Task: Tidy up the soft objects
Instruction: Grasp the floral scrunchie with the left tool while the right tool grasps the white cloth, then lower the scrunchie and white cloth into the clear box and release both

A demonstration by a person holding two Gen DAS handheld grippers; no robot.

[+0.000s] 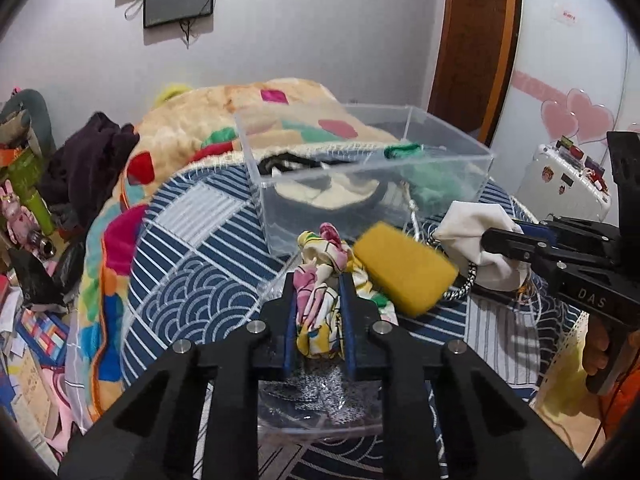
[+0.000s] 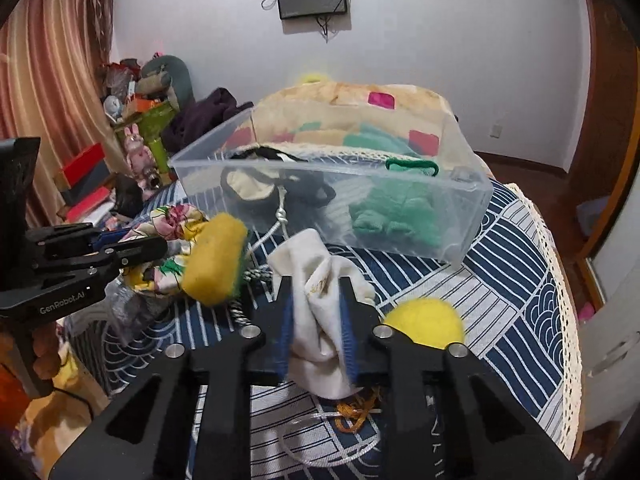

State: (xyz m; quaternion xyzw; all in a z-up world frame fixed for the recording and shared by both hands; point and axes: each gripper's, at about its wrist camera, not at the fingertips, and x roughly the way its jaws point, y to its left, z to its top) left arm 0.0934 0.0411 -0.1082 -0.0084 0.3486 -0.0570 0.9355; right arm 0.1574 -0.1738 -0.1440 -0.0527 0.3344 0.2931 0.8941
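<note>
Crumpled floral cloth in yellow, pink and white [image 1: 320,304], pinched between the blue-padded fingers of the left gripper [image 1: 319,296], bunched and raised above the blue-and-white patterned bedspread [image 1: 188,276]. White fabric pouch, creased and drooping [image 2: 320,312], clamped likewise in the right gripper [image 2: 318,312], hanging just in front of the box. Yellow rectangular sponge with a green underside [image 2: 214,260], blurred, between the two held pieces and just beside the floral cloth. Round yellow fuzzy ball [image 2: 426,322] lying on the bedspread at the right gripper's right. Black-and-white braided cord [image 1: 464,284] poking out beneath the sponge; tangled orange thread [image 2: 356,410] under the pouch.

Clear rectangular plastic box [image 2: 472,216], open-topped, set on the bedspread just beyond both grippers. Inside: mint-green knitted piece [image 2: 394,210] toward the right end, cream-and-black soft item [image 2: 250,188] toward the left end, white knotted rope [image 2: 282,214] at the front wall. Behind the box, beige plush blanket with coloured patches [image 1: 224,120], heaped.
</note>
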